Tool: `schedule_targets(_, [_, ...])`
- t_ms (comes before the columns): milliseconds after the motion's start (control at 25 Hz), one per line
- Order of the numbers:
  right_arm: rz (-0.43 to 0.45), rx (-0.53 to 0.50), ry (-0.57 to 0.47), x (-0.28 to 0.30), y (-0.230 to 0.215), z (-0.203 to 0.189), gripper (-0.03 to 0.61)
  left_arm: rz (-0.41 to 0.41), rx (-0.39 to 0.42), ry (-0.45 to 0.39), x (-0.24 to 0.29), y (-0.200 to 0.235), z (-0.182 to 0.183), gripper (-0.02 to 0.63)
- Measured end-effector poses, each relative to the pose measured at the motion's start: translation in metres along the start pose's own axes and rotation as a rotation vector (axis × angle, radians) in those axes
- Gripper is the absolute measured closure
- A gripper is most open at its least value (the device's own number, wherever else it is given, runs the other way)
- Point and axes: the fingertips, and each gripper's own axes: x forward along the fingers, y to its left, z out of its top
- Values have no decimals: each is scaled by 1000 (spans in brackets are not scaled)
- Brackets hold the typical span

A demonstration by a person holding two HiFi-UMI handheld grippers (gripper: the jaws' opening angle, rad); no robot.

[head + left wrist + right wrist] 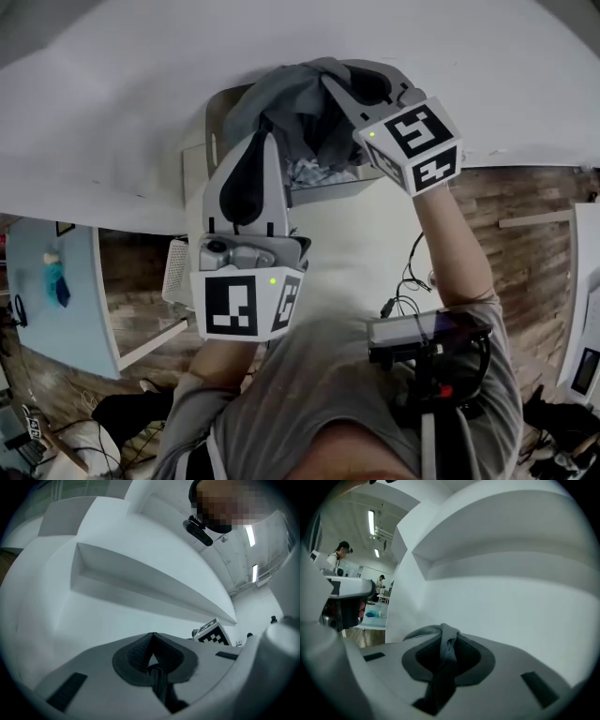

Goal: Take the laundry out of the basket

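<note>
A dark grey garment (pixel 298 101) hangs bunched above the white laundry basket (pixel 214 117). In the basket lies a pale patterned cloth (pixel 309 172). My right gripper (pixel 330 82) is raised at the upper right and is shut on a fold of the grey garment (pixel 446 644), which runs between its pads and over their tips. My left gripper (pixel 266 139) points at the garment from below, with its tips at the cloth's edge. Its jaws are shut, and in the left gripper view (pixel 152 634) no cloth shows between the pads.
The basket stands on a white table (pixel 361 239) against a white wall (pixel 112 112). A white perforated piece (pixel 176 272) sits by the table's left edge. A light blue table (pixel 56 281) stands left. Wooden floor (pixel 525 202) and cables (pixel 408 281) lie right. People stand far off (pixel 342 550).
</note>
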Motion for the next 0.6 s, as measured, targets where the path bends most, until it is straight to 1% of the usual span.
schedule_targets(160, [-36,-26,-75,-28,-3,39,518,-13,23,-28,-20,-12,15,606])
schedule_targets(360, [-84,-59,-150,-57,-1,78,517,-36,26,-53,-38,-19,22,606])
schedule_targets(480, [-126,-72,-196,-95,-8,102,518,-68,31,-69,-46,-42,34,606])
schedule_targets(600, [-168,-75,-228,-132,-16,117,518,-103,28,-85,-52,-64,44,606])
